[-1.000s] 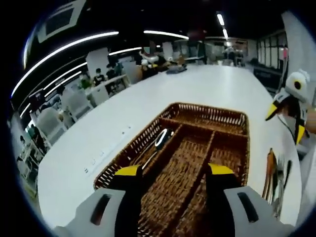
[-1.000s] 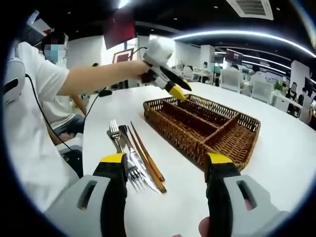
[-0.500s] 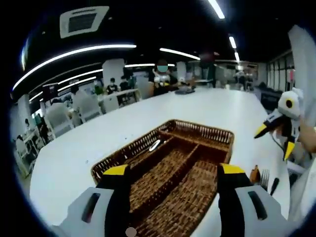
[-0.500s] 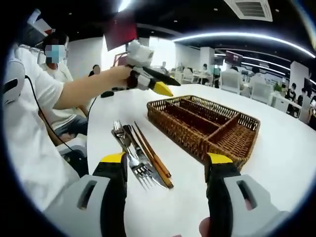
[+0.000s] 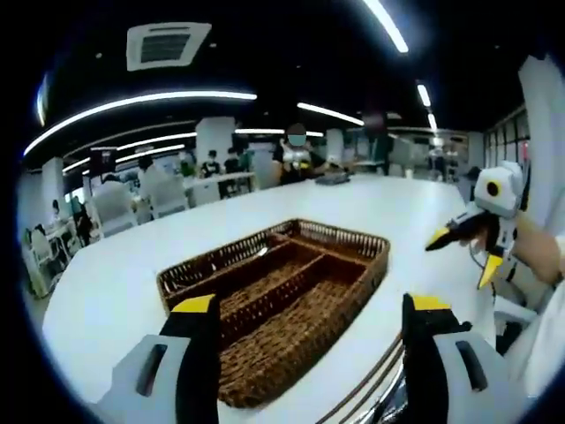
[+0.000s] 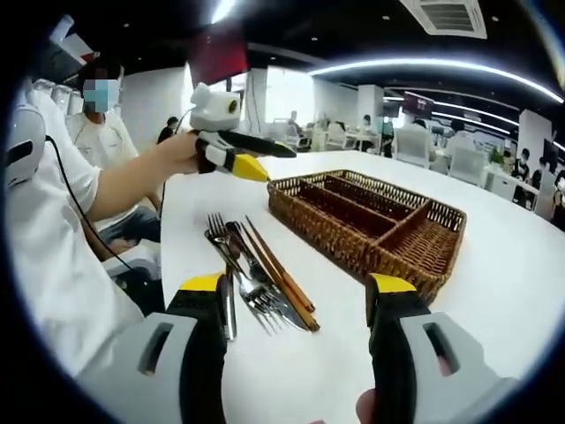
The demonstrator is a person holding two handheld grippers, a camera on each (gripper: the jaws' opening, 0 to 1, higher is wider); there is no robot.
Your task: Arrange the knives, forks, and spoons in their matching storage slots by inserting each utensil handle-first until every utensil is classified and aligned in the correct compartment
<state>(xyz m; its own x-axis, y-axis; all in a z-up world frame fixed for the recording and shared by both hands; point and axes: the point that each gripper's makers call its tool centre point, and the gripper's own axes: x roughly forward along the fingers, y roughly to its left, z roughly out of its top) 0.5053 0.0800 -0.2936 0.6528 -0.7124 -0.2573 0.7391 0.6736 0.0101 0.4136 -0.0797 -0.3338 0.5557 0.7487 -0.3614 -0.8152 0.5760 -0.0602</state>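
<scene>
1. A brown wicker tray (image 6: 371,221) with long slots stands on the white table (image 6: 503,265), away from its near edge.
2. Forks (image 6: 243,274), a knife and brown-handled pieces lie bundled on the table just beside the tray, toward the person's side.
3. The right gripper (image 6: 296,296) hovers above this bundle, jaws spread and holding nothing.
4. The left gripper (image 6: 252,163), held in the person's hand (image 6: 181,152), hangs over the table near the tray's far corner, jaws released and bare.
5. In the left gripper view, the tray (image 5: 265,300) lies ahead of the parted jaws.
</scene>
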